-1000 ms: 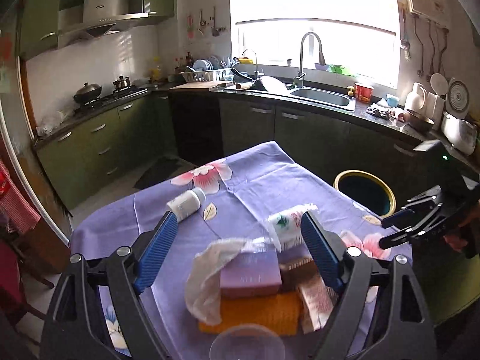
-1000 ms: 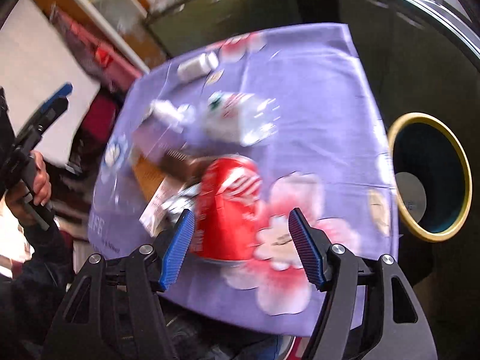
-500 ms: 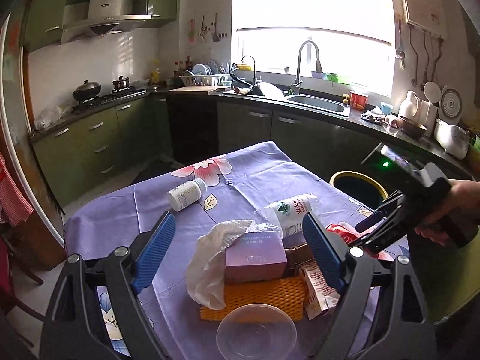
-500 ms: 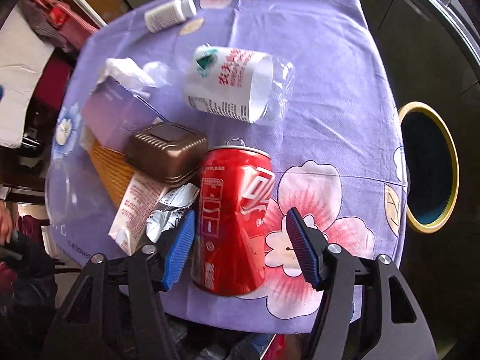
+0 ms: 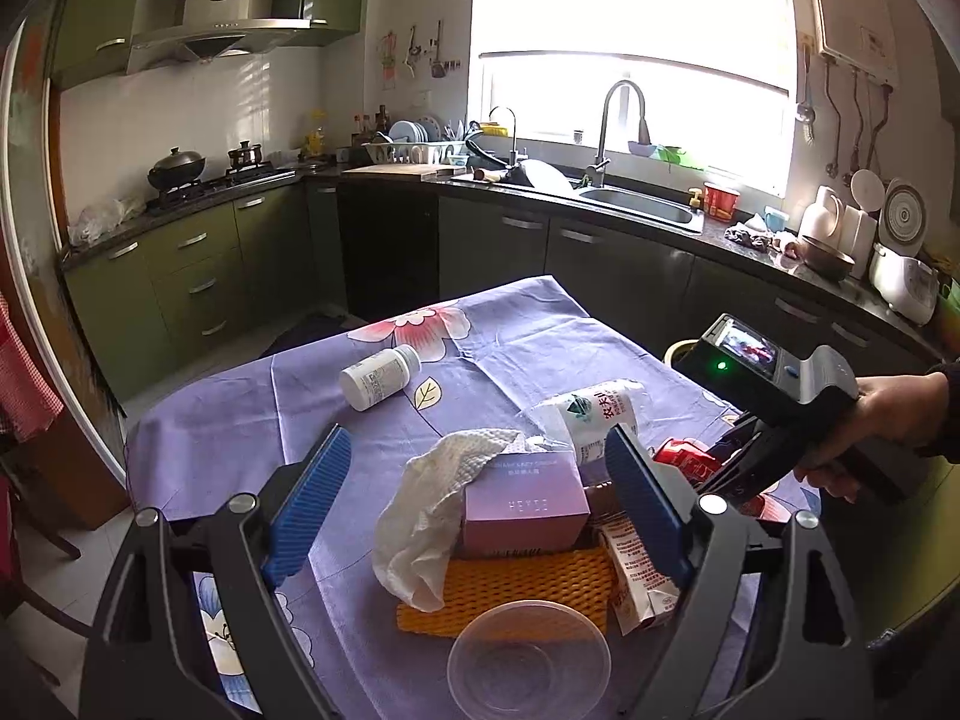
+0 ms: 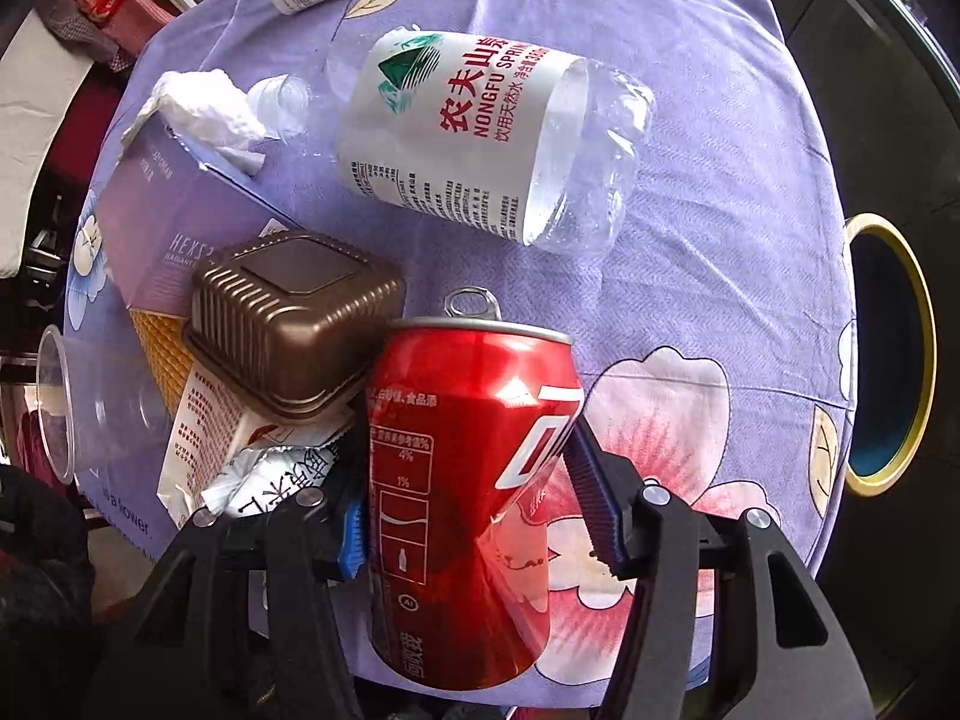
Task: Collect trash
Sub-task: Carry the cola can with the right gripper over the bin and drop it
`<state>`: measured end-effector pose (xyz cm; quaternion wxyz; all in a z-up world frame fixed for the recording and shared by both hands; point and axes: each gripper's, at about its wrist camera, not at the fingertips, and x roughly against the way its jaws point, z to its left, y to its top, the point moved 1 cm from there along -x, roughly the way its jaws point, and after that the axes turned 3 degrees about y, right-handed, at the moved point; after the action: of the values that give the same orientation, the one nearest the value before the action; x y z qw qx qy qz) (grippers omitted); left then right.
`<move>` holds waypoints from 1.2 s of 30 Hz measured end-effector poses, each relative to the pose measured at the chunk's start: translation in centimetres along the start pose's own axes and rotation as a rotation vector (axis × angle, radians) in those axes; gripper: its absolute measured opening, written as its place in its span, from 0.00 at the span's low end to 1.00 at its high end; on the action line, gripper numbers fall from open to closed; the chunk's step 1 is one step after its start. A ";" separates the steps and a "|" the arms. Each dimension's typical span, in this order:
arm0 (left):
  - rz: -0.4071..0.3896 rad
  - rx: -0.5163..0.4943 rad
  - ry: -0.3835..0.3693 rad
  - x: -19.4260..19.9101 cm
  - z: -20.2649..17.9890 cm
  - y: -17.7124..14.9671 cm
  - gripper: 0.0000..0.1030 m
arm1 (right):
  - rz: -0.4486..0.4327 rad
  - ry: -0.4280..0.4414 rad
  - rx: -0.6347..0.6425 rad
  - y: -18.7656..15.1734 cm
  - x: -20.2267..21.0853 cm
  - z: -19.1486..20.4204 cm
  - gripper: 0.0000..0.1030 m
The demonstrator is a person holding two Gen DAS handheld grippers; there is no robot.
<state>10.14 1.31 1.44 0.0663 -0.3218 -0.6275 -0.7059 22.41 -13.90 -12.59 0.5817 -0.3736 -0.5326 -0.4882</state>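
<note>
Right gripper (image 6: 468, 516) pinching the red can (image 6: 468, 480): both blue ribbed pads pressed on its sides, wall dented inward at the grip; can lies straight ahead between the fingers, long axis along them, pull-tab end pointing away; thin glossy aluminium, crushable. Touching the can's left: brown ribbed plastic tub (image 6: 294, 330), upside down; beyond it a lilac cardboard box (image 6: 156, 228) with white tissue (image 6: 210, 105); ahead, a clear crumpled water bottle (image 6: 480, 144), lying crosswise; far right past the table edge, yellow-rimmed bin (image 6: 888, 354), likely drop target. Left gripper (image 5: 480, 510) spread wide, holding nothing, box between its fingers; right hand is the nearer to the bin.
</note>
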 end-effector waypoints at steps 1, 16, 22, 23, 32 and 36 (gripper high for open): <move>0.000 -0.001 0.000 -0.1 0.0 0.0 0.80 | -0.006 0.008 0.001 -0.1 0.2 -0.1 0.54; 0.014 -0.051 -0.001 -0.1 -2.7 0.4 0.80 | -0.246 0.109 -0.156 -5.0 8.7 -7.7 0.54; 0.025 -0.070 0.006 -0.4 -4.1 0.8 0.80 | -0.395 0.023 -0.361 -5.2 13.1 -19.4 0.54; 0.027 -0.071 0.009 -0.5 -4.3 0.9 0.80 | -0.406 0.009 -0.400 -4.8 13.2 -21.6 0.54; 0.069 -0.074 0.061 -1.7 -5.8 1.5 0.81 | -0.288 -0.056 -0.602 -1.1 4.9 -36.3 0.55; 0.091 -0.089 0.080 -2.1 -6.3 1.5 0.81 | -0.240 -0.048 -0.631 -0.2 1.7 -38.8 0.55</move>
<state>10.22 -5.50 1.56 0.1089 -0.3240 -0.5772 -0.7416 32.05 -51.25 -16.89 0.3630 -0.4812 -0.4089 -0.6852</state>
